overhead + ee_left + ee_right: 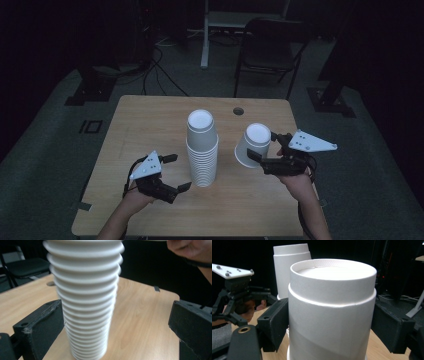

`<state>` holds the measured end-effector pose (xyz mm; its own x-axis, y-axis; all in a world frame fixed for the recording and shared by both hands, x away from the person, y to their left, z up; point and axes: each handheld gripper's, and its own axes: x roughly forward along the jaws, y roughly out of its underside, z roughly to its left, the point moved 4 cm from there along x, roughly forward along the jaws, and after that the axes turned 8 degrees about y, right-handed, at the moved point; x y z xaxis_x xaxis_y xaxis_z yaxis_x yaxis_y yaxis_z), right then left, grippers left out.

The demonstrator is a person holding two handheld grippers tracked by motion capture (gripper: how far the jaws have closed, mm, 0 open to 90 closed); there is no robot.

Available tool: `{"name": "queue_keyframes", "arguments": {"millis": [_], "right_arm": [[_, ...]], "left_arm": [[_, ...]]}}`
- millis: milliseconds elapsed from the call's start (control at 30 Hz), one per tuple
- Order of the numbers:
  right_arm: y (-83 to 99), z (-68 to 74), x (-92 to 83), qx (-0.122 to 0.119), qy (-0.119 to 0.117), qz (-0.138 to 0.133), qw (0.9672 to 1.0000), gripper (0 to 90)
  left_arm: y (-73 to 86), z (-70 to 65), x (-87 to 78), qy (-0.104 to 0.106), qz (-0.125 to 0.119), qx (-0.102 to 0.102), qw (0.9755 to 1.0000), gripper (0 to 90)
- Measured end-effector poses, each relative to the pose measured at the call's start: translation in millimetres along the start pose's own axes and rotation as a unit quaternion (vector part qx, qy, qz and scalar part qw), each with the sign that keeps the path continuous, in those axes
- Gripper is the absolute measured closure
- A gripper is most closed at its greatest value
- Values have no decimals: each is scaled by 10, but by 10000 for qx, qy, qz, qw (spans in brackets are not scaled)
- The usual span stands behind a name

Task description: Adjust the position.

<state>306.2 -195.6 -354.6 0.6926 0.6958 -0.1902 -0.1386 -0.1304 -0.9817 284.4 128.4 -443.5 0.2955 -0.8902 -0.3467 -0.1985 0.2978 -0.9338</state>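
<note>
Your right gripper has its jaws spread around a single upside-down white cup, one on either side; the right gripper view shows a sliver of gap on each side, so it's bracketed, not squeezed, and the cup stands on the wooden table just right of the tall stack of cups. Your left gripper sits wide open and empty at the stack's left, jaws apart and not touching it.
</note>
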Motion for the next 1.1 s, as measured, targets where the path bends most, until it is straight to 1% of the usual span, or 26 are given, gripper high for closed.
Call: {"name": "queue_keyframes", "arguments": {"millis": [100, 167, 200, 233, 300, 333, 367, 400, 433, 467, 567, 600, 667, 700, 733, 767, 833, 867, 933, 1100], "right_arm": [[33, -4, -41, 6, 30, 11, 10000, 193], [59, 3, -67, -2, 37, 26, 10000, 193], [69, 6, -75, 5, 29, 35, 10000, 193], [87, 10, -85, 10, 25, 48, 10000, 193], [112, 11, -100, 22, 28, 51, 10000, 193], [124, 14, -109, 45, 12, 53, 10000, 193], [135, 14, -118, 50, 21, 42, 10000, 193], [145, 17, -127, 65, 6, 58, 10000, 193], [153, 19, -133, 61, 18, 52, 10000, 193], [160, 20, -142, 66, 27, 49, 10000, 193], [170, 29, -164, 71, -11, 46, 10000, 193], [172, 36, -171, 76, -19, 47, 10000, 193], [174, 45, -182, 68, -34, 34, 10000, 193], [175, 48, -186, 77, -29, 22, 10000, 193], [175, 48, -186, 77, -29, 22, 10000, 193], [177, 52, -189, 90, -44, 23, 9999, 193], [181, 73, -191, 92, -76, 15, 9999, 193], [178, 83, -191, 81, -76, 2, 9999, 193], [170, 112, -193, 82, -130, -35, 9999, 193], [144, 204, -202, -30, -220, -50, 9997, 193]], "left_arm": [[37, -54, 53, 110, 58, -16, 9999, 8], [40, -107, 98, 224, 127, 29, 9997, 8], [33, -142, 129, 214, 118, 60, 9997, 8], [30, -170, 155, 331, 136, 54, 9993, 8], [30, -214, 209, 401, 162, 69, 9990, 9], [37, -243, 246, 498, 229, 95, 9985, 27], [43, -264, 282, 484, 273, 139, 9984, 30], [47, -280, 315, 528, 298, 141, 9981, 30], [49, -295, 346, 604, 309, 132, 9976, 30], [50, -309, 379, 618, 311, 116, 9975, 30], [47, -376, 471, 754, 361, 167, 9964, 30], [43, -401, 502, 844, 368, 152, 9956, 30], [29, -432, 569, 880, 383, 176, 9952, 30], [21, -446, 603, 950, 384, 157, 9946, 30], [21, -446, 603, 950, 384, 157, 9946, 30], [-12, -473, 674, 1052, 387, 163, 9936, 30], [-52, -515, 742, 1157, 332, 161, 9926, 31], [-69, -537, 777, 1226, 324, 192, 9917, 30], [-99, -563, 850, 1282, 299, 201, 9911, 30], [-168, -627, 1008, 1430, 210, 220, 9893, 31]]}}
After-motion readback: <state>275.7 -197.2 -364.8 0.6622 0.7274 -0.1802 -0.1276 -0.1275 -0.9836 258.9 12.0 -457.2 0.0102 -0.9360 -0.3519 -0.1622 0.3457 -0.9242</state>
